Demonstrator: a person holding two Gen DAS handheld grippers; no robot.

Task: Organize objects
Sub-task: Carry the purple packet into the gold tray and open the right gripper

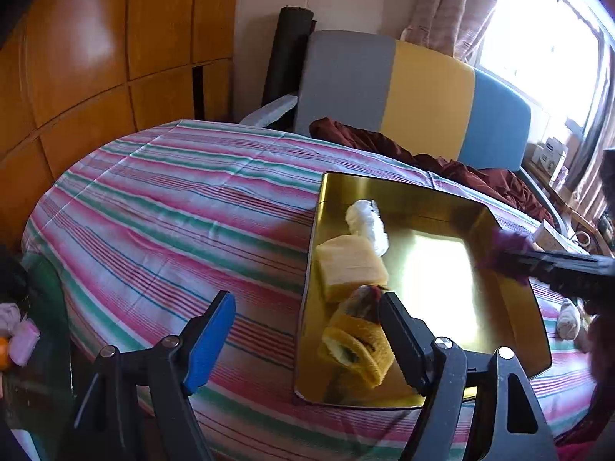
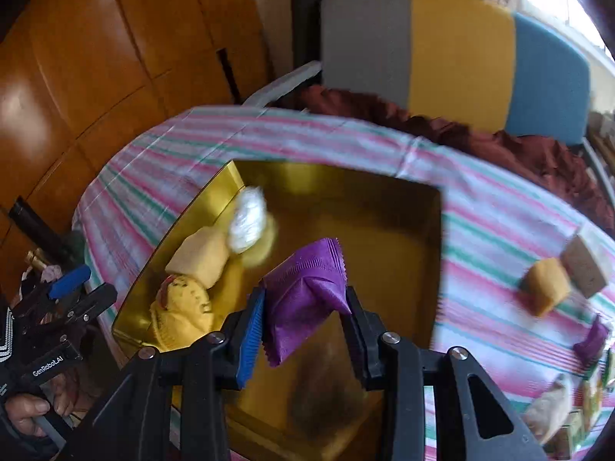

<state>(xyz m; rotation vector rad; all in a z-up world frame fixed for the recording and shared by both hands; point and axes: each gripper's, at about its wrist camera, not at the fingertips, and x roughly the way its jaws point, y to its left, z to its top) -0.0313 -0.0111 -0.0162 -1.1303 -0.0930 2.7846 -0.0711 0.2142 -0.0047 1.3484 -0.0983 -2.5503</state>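
Note:
A shiny gold tray lies on the striped tablecloth. Along its left side lie a white wrapped piece, a pale yellow cake block and a swiss roll. My right gripper is shut on a purple packet and hangs over the middle of the tray. In the left wrist view it enters blurred from the right as the right gripper with the purple packet. My left gripper stands open and holds nothing, at the tray's near left edge beside the swiss roll.
On the cloth right of the tray lie an orange cake block, a brown block, a second purple packet and several wrapped snacks. A chair with a grey, yellow and blue back stands behind the table. A person's hand grips the left handle.

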